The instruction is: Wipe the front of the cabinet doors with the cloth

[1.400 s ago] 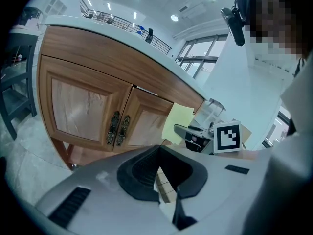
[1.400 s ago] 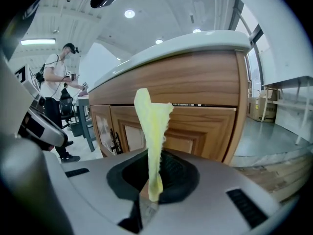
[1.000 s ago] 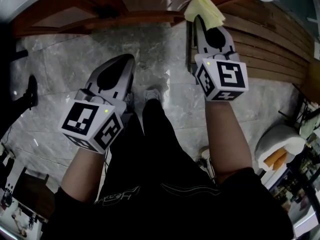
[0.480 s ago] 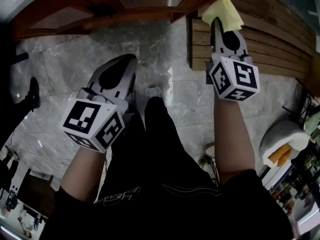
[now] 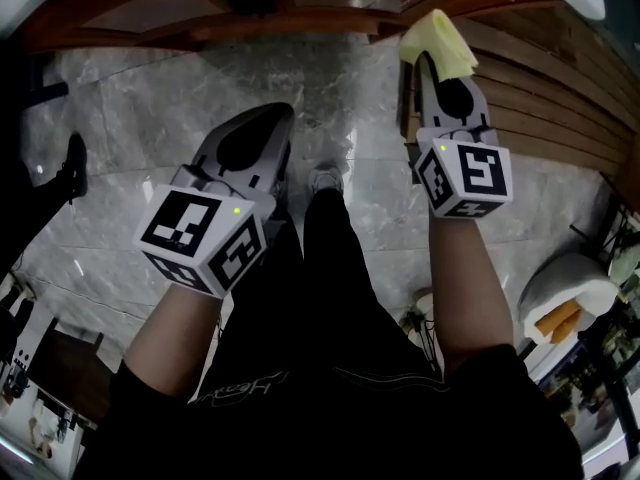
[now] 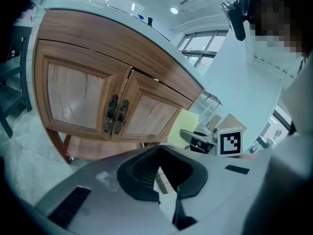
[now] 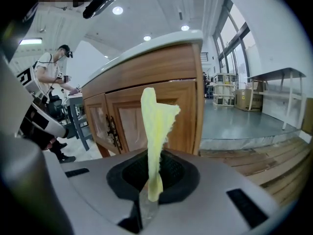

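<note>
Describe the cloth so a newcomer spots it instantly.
Start at the wooden cabinet with two panelled doors. Near its right corner, the right gripper pinches a thin cloth standing up from its jaws. It alone is pale yellow against brown wood.

I count two grey hand-held grippers: my left hand-held gripper and my right hand-held gripper. There is one pale yellow cloth. I see one brown wooden cabinet under one white counter. It has two panelled doors, the left cabinet door and the right cabinet door. There are two ornate dark metal handles, the left handle and the right handle. One person in a white shirt is in the background.
</note>
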Motion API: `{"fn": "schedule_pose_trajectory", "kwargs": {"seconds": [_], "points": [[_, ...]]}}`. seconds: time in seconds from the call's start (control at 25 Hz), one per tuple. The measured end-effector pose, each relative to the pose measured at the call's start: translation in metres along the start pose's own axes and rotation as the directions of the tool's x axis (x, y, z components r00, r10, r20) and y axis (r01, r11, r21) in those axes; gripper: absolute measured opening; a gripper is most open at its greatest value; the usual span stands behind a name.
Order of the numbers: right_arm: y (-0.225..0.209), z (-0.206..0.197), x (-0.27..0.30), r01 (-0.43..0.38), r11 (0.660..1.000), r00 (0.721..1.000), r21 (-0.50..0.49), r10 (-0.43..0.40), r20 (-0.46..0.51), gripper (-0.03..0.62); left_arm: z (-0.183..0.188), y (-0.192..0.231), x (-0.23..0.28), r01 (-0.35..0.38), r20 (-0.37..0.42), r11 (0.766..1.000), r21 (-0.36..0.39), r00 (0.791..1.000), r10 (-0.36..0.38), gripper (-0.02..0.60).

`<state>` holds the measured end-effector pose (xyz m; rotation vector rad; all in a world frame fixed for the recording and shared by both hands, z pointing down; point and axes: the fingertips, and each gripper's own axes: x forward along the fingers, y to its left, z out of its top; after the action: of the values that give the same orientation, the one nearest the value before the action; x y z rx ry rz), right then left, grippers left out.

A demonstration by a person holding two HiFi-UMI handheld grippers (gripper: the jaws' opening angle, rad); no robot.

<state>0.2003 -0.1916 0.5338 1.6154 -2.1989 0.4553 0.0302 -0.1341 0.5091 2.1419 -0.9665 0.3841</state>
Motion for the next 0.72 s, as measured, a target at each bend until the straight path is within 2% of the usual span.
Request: {"fn": "schedule_pose_trajectory", "kwargs": {"seconds": [0.4, 0.72], "points": [[0.096, -0.002, 0.045, -0.171, 0.983, 0.985, -0.068, 0.168, -0.045, 0.041, -0.009, 0.063, -0.04, -0.066, 0.023, 0.995, -0.079, 0.997, 0.068, 0.006], [0.133, -0.001, 0.079, -0.209, 0.964, 0.978, -0.163, 0.202, -0.057, 0.041, -0.017, 0.09, -0.065, -0.092, 0.033, 0.984, -0.15, 0.995, 0.098, 0.006]]}}
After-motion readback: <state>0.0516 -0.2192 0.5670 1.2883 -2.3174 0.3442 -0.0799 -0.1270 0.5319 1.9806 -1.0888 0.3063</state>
